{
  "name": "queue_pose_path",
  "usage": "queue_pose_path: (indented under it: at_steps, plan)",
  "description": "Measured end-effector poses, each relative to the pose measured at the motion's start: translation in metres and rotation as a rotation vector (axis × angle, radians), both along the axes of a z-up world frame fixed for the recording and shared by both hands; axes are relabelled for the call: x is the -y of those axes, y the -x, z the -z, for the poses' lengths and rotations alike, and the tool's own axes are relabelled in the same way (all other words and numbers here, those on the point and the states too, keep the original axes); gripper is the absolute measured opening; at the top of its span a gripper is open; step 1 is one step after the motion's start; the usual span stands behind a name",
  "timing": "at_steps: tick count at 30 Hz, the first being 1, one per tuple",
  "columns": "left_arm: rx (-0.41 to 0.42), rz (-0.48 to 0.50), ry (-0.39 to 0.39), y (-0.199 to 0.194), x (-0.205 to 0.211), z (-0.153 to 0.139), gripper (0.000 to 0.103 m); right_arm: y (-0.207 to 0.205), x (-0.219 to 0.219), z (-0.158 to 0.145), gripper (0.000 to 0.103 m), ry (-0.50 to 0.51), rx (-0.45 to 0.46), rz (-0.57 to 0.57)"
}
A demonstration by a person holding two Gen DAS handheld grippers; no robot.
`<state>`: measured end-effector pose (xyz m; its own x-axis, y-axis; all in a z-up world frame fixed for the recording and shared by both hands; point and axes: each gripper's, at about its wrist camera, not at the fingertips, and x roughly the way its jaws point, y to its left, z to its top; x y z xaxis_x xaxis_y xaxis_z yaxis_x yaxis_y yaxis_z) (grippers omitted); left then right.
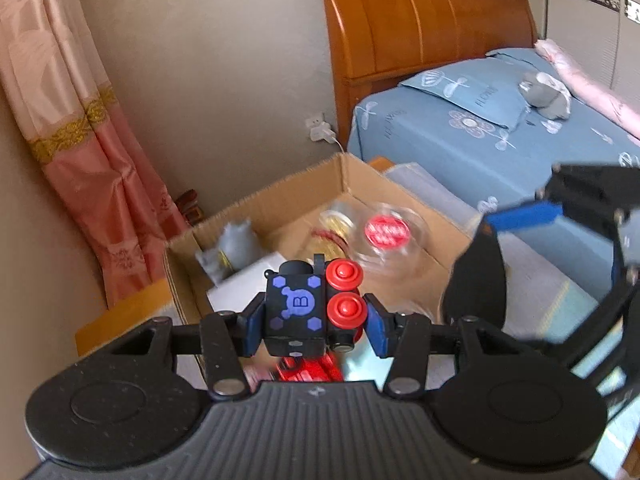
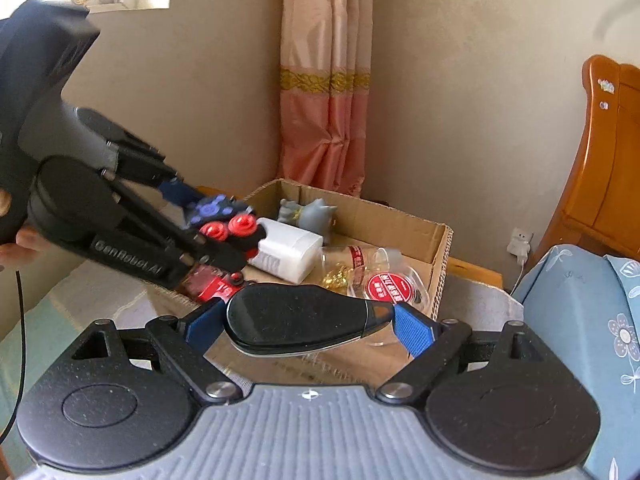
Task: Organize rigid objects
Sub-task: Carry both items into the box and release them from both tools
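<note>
My left gripper (image 1: 314, 316) is shut on a black toy robot (image 1: 308, 308) with purple marks and red round knobs, held above the near edge of an open cardboard box (image 1: 280, 196). It also shows in the right wrist view (image 2: 224, 220). My right gripper (image 2: 308, 326) is shut on a flat black oval object (image 2: 296, 318) with a small orange mark, just in front of the box (image 2: 400, 220); this object shows in the left wrist view (image 1: 478, 284) at the right. The box holds a grey figurine (image 2: 312, 216), a white block (image 2: 288, 250), a gold-filled jar (image 2: 344, 268) and a red-lidded clear container (image 2: 390, 288).
The box stands on a table with a pale cloth (image 2: 480, 300). A bed with blue bedding (image 1: 480, 136) and a wooden headboard (image 1: 420, 20) is to the right. A pink curtain (image 2: 326, 80) hangs behind. A wall socket with a charger (image 1: 320, 130) is beside the bed.
</note>
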<state>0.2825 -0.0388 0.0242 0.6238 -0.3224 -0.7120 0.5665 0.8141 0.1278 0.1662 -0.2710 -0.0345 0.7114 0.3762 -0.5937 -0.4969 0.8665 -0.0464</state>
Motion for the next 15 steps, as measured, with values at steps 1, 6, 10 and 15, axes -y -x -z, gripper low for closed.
queue_pose_path:
  at_steps: [1,6,10,15]
  plan:
    - [0.002,-0.005,-0.002,-0.006,0.001,-0.001,0.049,-0.007,-0.002,0.002,0.093,-0.002,-0.009,-0.002]
    - [-0.010,-0.027,0.000,-0.036,0.003,-0.001,0.049,-0.037,-0.012,0.015,0.093,-0.014,-0.044,0.001]
    - [-0.032,-0.042,-0.012,-0.056,0.007,0.002,0.049,-0.053,-0.021,0.023,0.093,-0.007,-0.061,-0.013]
    - [-0.055,-0.049,-0.013,-0.074,0.012,0.007,0.049,-0.064,-0.030,0.028,0.096,-0.010,-0.094,-0.046]
